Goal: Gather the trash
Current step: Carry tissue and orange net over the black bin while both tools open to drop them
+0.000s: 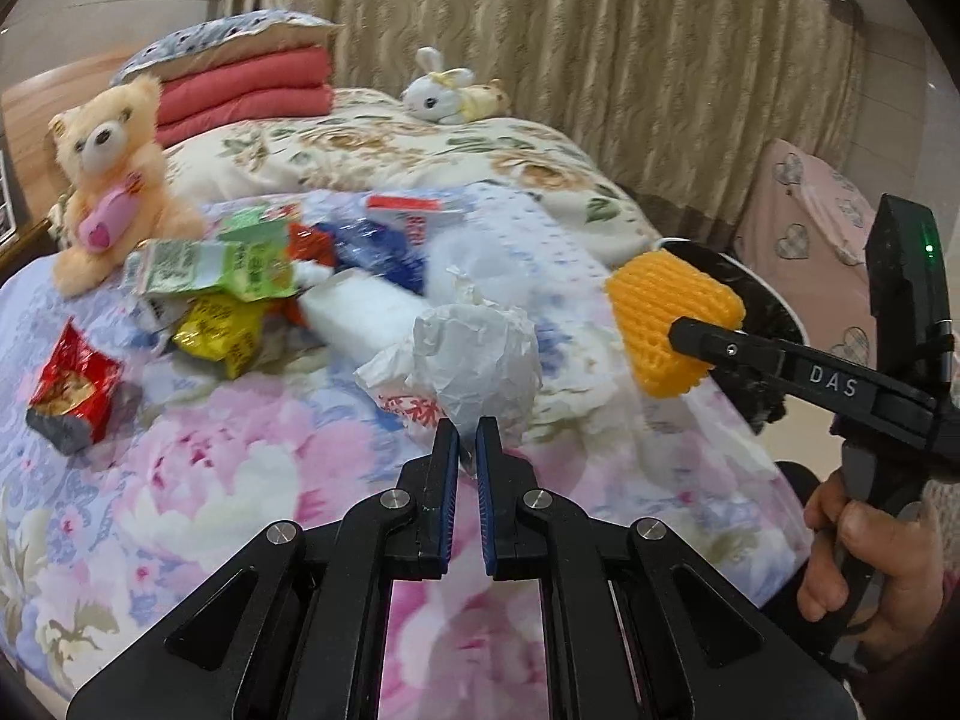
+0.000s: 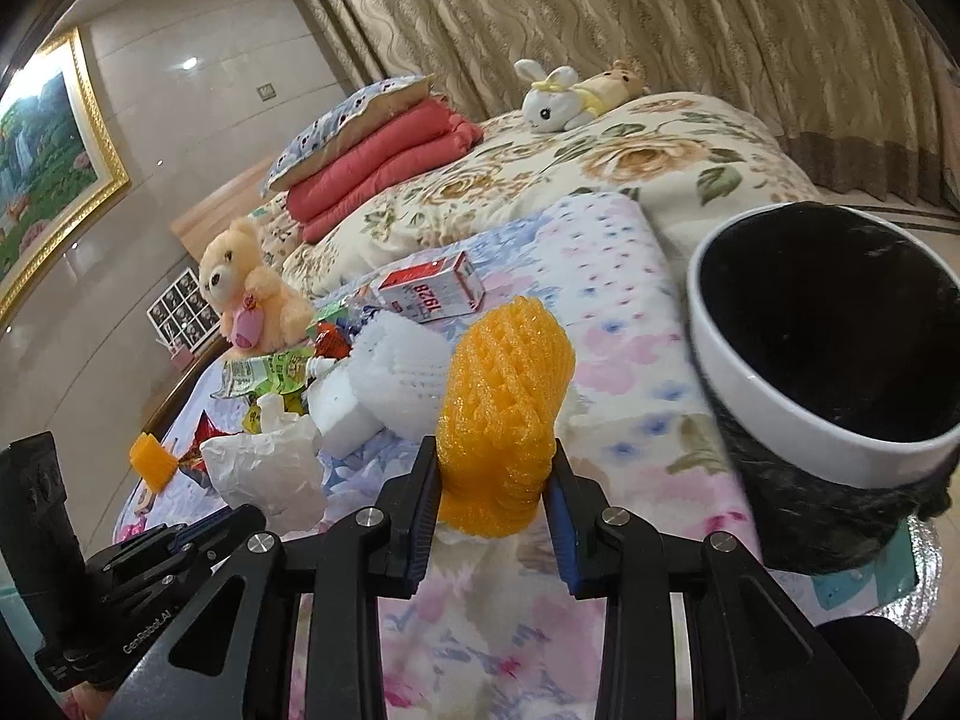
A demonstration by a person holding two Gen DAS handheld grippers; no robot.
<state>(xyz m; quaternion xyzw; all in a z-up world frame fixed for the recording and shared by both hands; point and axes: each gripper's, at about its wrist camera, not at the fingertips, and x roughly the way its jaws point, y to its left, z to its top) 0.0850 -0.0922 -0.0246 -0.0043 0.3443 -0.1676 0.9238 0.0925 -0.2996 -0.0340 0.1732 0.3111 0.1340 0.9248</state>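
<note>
Presently, one orange foam net (image 2: 501, 420) is gripped by the right gripper (image 2: 492, 480) beside one lined bin (image 2: 774, 414). The left gripper (image 1: 468, 450) is held nearly closed, empty, before one crumpled white bag (image 1: 474, 354).

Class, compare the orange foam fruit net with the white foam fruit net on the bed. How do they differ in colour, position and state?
The orange foam net is bright orange; the white foam net is white. The orange one is held upright between the fingers of the right gripper, while the white one lies loose on the bedspread among the wrappers. The orange one is nearer the bin. Both share the same ribbed mesh foam texture.
</note>
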